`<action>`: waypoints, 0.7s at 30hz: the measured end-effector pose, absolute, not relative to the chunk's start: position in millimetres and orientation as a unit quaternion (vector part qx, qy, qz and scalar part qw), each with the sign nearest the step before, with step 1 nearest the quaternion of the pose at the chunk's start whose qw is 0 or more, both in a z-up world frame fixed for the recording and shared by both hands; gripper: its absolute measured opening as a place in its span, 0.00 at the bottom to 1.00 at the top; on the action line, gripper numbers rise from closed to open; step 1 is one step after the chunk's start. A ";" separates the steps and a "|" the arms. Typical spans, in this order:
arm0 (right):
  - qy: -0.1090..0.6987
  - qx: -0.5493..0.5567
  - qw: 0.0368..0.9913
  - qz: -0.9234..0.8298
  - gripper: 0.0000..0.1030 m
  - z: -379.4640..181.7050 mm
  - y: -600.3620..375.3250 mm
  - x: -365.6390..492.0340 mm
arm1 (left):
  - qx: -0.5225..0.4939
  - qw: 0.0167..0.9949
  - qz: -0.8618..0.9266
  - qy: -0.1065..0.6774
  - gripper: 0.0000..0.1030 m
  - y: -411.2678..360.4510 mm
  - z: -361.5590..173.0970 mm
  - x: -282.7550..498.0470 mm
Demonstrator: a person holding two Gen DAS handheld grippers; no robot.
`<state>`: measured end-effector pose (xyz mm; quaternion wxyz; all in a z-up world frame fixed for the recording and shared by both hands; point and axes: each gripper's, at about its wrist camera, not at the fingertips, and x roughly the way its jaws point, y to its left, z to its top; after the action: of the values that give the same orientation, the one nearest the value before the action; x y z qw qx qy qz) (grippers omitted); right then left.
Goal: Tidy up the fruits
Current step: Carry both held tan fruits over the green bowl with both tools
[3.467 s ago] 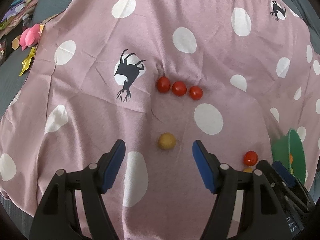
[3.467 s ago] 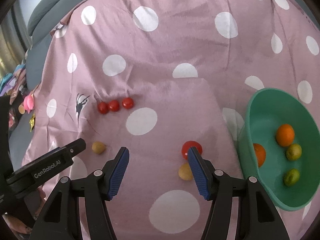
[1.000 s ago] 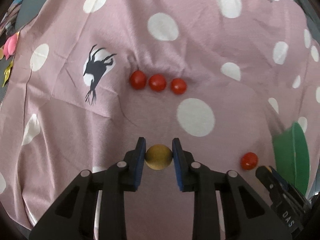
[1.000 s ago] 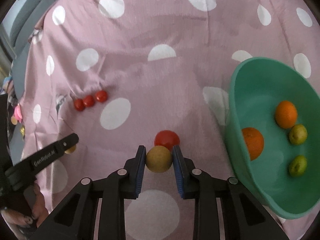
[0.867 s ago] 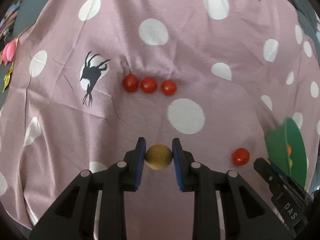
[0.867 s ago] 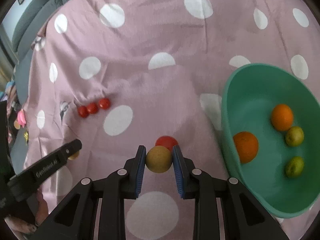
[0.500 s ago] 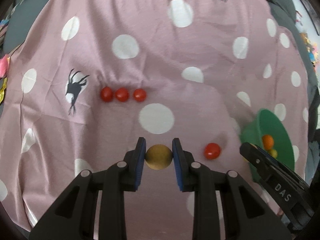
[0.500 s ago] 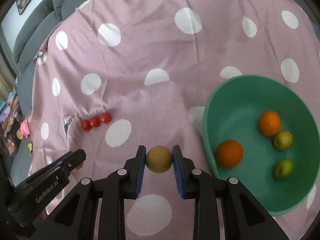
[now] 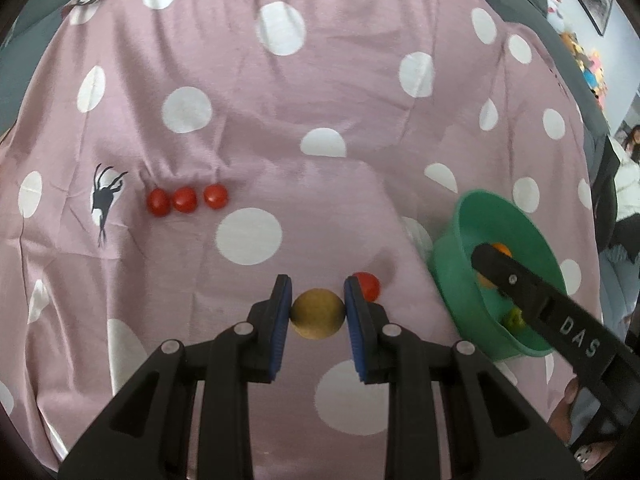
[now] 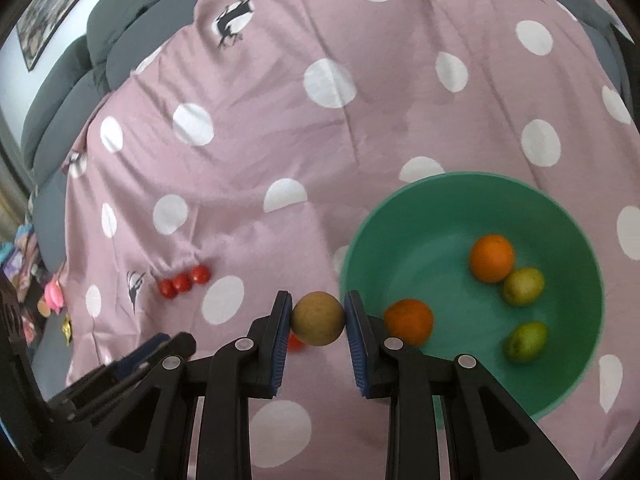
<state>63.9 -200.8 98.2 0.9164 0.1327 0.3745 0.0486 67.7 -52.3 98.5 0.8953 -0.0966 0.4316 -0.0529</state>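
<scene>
Each tool is clamped on a round brown fruit: left tool (image 9: 317, 312), right tool (image 10: 317, 318). The green bowl (image 10: 576, 380) lies just right of the right tool; carry each fruit over its rim, lower, then release gently.

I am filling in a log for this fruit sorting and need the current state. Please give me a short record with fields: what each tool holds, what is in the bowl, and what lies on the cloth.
left tool: shut on a round yellow-brown fruit
right tool: shut on a second round yellow-brown fruit
round green plastic bowl: two orange fruits, two small yellow-green fruits
pink polka-dot cloth: row of three small red fruits; one single red fruit beside the left tool
</scene>
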 end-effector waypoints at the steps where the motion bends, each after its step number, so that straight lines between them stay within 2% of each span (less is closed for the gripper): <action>1: 0.374 0.137 0.916 0.048 0.28 98.2 -203.4 63.6 | -0.095 0.896 -0.055 0.431 0.26 -54.0 98.5 66.8; 21: 0.372 0.155 0.915 0.024 0.28 96.6 -224.5 61.6 | -0.097 0.894 -0.084 0.429 0.26 -69.3 100.1 62.7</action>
<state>61.6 -224.5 96.6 0.9149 0.1554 0.3719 0.0237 62.7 -69.3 100.1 0.8940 -0.0967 0.4293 -0.0842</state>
